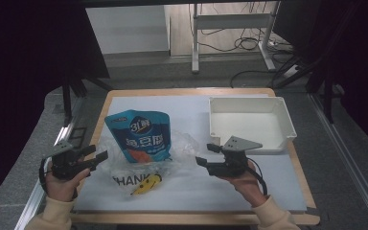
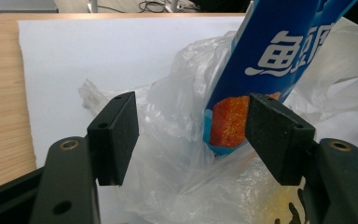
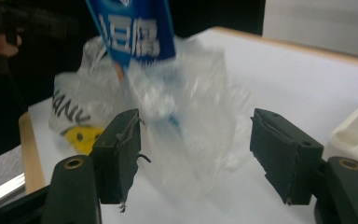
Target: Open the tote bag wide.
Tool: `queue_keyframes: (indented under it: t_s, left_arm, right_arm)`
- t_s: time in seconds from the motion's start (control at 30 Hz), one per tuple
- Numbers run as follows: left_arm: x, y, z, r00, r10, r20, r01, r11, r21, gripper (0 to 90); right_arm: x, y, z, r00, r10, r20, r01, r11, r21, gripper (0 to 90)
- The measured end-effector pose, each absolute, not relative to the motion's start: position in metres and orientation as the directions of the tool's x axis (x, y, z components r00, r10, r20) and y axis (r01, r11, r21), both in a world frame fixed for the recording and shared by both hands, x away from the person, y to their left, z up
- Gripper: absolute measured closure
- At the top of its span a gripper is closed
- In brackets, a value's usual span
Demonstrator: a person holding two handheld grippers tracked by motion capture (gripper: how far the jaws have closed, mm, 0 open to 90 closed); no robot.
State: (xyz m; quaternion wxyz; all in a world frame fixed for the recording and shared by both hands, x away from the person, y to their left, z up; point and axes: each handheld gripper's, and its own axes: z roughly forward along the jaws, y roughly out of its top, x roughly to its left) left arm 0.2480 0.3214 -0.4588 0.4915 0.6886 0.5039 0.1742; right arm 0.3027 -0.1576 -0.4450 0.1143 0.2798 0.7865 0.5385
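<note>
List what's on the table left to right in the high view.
Left claw → blue snack pouch standing in the clear plastic bag → right claw → white tray.

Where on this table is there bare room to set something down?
Free: the white mat behind the blue pouch, the near strip between the hands, and inside the white tray. Crowded: the middle, where the plastic bag spreads between the left gripper and right gripper.
</note>
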Motion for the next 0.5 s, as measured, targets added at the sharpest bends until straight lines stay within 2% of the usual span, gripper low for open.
queue_keyframes:
  t_s: [0.23, 0.5]
  left_arm:
    - [0.257, 0.325, -0.455, 0.425, 0.871, -0.245, 0.512, -0.008, 0.859, 33.8]
    - [0.285, 0.331, -0.453, 0.403, 0.887, -0.226, 0.521, -0.019, 0.853, 31.9]
  right_arm:
    - [0.318, -0.158, -0.418, -0.812, 0.575, 0.102, 0.282, 0.232, 0.931, 31.5]
    - [0.354, -0.117, -0.407, -0.834, 0.540, 0.110, 0.305, 0.287, 0.908, 29.5]
